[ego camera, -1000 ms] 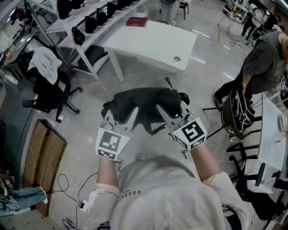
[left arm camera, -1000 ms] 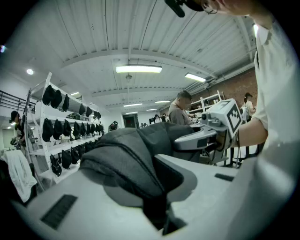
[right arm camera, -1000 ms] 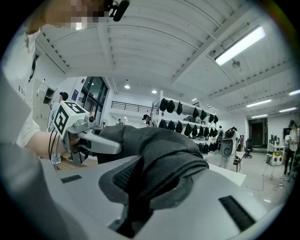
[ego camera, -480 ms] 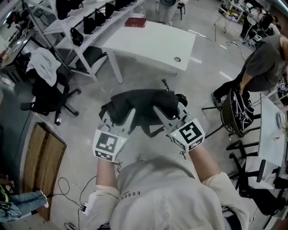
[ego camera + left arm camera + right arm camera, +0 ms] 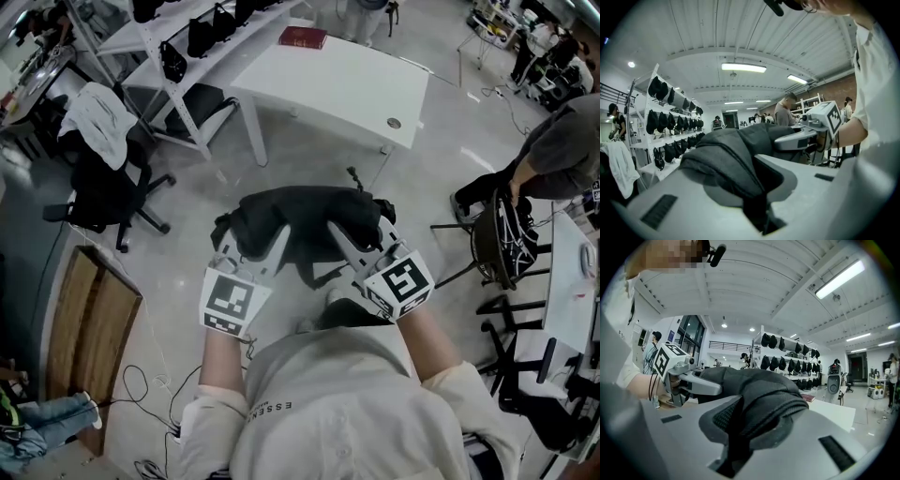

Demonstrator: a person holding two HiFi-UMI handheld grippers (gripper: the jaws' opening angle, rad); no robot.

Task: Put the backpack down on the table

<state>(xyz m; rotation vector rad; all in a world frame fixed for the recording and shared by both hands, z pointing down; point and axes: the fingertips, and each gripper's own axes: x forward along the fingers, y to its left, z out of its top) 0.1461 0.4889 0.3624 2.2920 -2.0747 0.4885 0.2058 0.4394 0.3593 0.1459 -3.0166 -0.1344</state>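
A black backpack (image 5: pixel 305 220) hangs in the air above the floor, held between both grippers in front of the person. My left gripper (image 5: pixel 265 246) is shut on its left side, dark fabric pinched between the jaws (image 5: pixel 736 164). My right gripper (image 5: pixel 345 236) is shut on its right side, with mesh fabric (image 5: pixel 759 408) bunched between the jaws. The white table (image 5: pixel 342 89) stands ahead, beyond the backpack, with a red book (image 5: pixel 303 37) at its far edge. Each gripper view shows the other gripper across the bag.
A black office chair (image 5: pixel 108 183) with a white garment (image 5: pixel 98 112) stands at the left. White shelves (image 5: pixel 178 47) with dark bags run behind the table. A person (image 5: pixel 553 155) and a chair (image 5: pixel 497 244) are at the right. A wooden board (image 5: pixel 89 328) and cables (image 5: pixel 159 394) lie on the floor.
Both grippers and the backpack have moved forward together toward the white table, which now sits a little closer in the head view. The grips have not changed.
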